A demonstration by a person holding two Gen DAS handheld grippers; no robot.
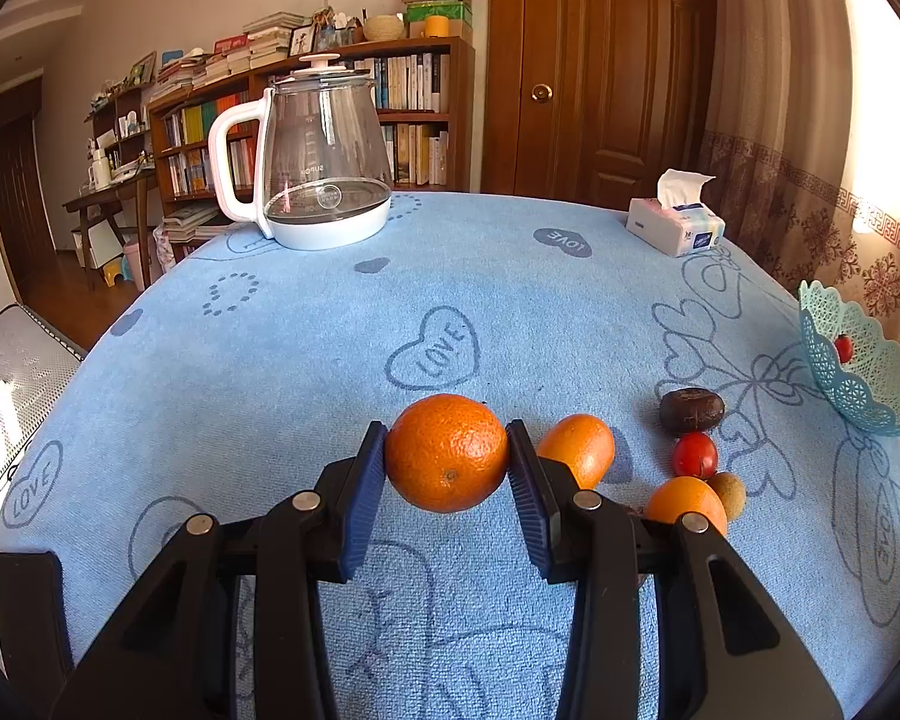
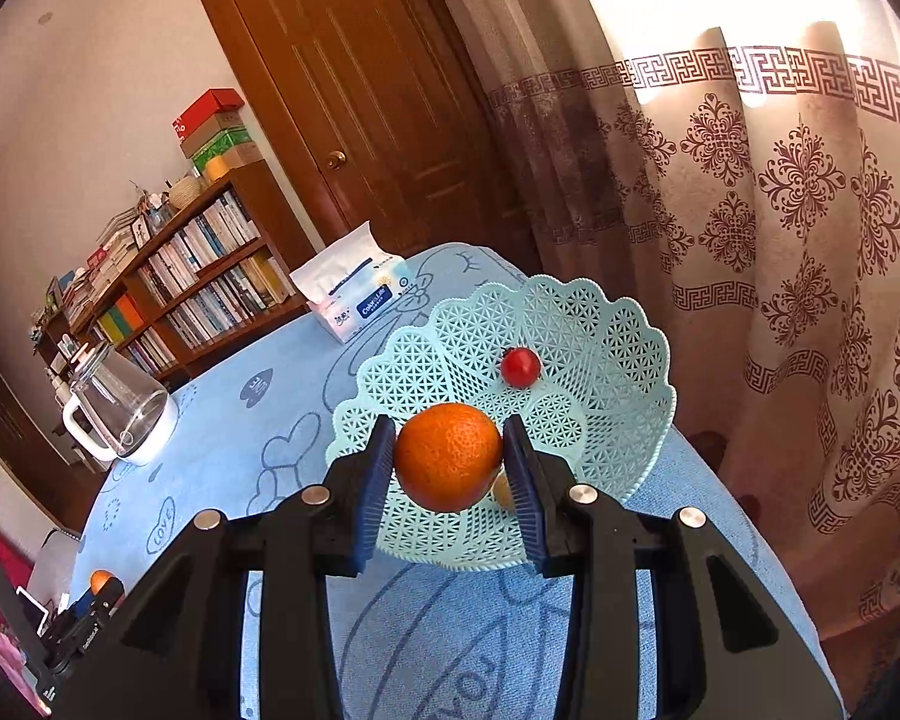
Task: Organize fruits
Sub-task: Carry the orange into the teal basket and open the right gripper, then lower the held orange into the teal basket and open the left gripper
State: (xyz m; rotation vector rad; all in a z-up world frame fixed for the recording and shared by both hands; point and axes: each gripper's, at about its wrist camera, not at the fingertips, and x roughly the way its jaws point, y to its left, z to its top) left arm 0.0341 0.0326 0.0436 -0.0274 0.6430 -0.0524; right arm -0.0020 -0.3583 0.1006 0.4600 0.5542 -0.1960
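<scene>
My left gripper is shut on an orange, held just above the blue tablecloth. To its right lie another orange, a dark brown fruit, a red cherry tomato, a third orange and a small kiwi. My right gripper is shut on a second orange, held over the near rim of the light blue lattice basket. In the basket sit a red tomato and a pale yellowish fruit, mostly hidden behind my right finger.
A glass kettle on a white base stands at the far left of the table, and a tissue pack at the far right. The basket stands at the table's right edge by the curtain. Bookshelves and a wooden door stand behind.
</scene>
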